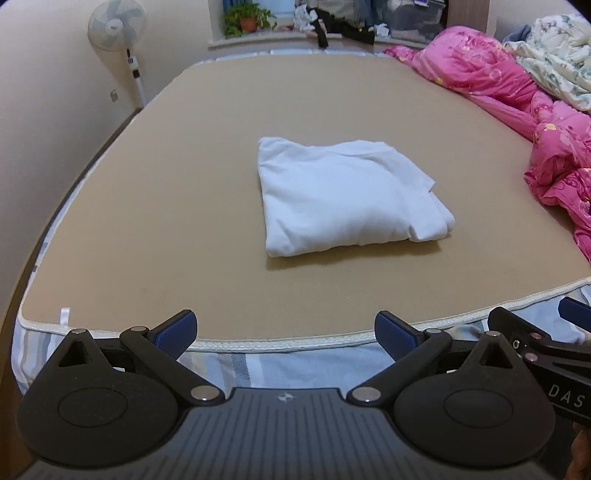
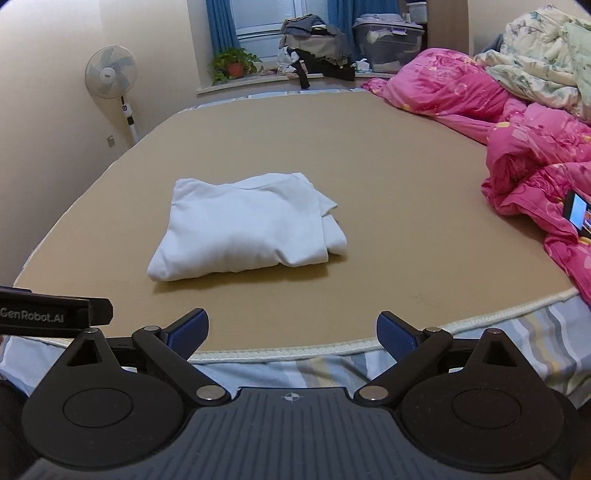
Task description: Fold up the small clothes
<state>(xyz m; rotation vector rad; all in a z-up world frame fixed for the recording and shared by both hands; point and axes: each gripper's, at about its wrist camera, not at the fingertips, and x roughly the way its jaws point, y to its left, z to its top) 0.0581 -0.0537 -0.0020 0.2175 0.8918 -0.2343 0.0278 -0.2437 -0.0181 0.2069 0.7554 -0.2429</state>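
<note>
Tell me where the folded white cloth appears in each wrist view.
Left wrist: folded white cloth lies right of centre on the tan bed.
Right wrist: cloth lies left of centre.
Shared landmark: standing fan, upper left in both.

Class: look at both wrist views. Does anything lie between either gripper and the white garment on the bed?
Nothing visible does. Bare tan mattress lies between the open left gripper, the open right gripper and the folded white garment. The pink quilt lies off to the right.
</note>
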